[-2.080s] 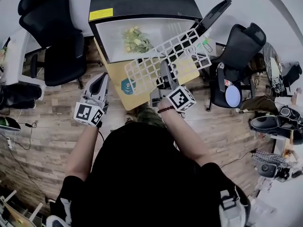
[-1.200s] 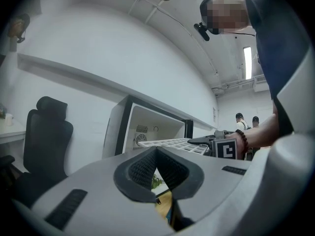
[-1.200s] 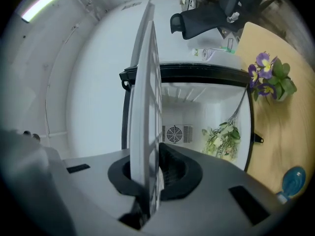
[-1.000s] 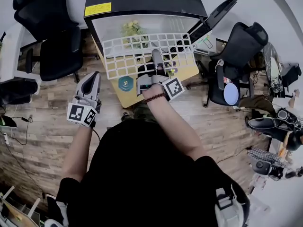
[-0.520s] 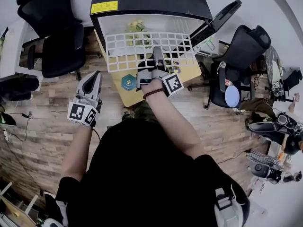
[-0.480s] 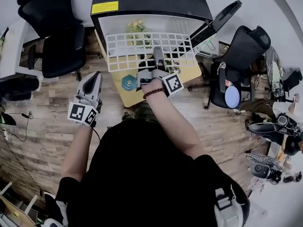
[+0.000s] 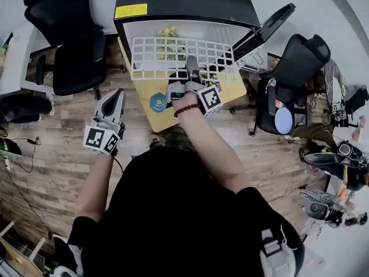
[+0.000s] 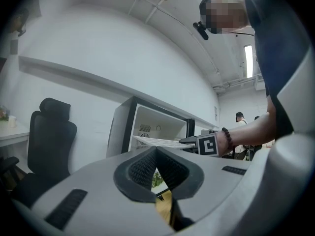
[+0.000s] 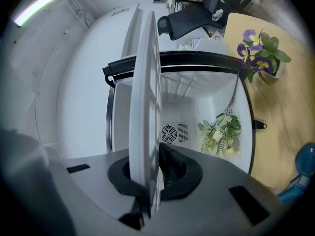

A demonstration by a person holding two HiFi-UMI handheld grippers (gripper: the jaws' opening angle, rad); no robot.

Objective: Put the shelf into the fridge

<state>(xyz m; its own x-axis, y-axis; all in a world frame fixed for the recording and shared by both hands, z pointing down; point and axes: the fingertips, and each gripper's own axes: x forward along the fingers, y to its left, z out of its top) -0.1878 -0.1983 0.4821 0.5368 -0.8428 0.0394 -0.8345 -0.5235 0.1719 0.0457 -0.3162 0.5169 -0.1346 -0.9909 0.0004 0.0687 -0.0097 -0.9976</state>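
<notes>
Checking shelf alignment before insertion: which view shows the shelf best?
Head view: the whole white wire shelf shows flat-on as a grid at the fridge opening. Right gripper view sees it only edge-on, clamped in the right tool. Left gripper view shows just a small, distant sliver of it.

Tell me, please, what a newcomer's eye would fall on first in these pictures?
The white wire shelf stands out first: the right gripper is shut on its near edge, holding it roughly level at the mouth of the open black fridge. Inside the fridge is a spray of pale flowers. The left gripper, shut and empty, hangs off to the left over the wooden floor.
</notes>
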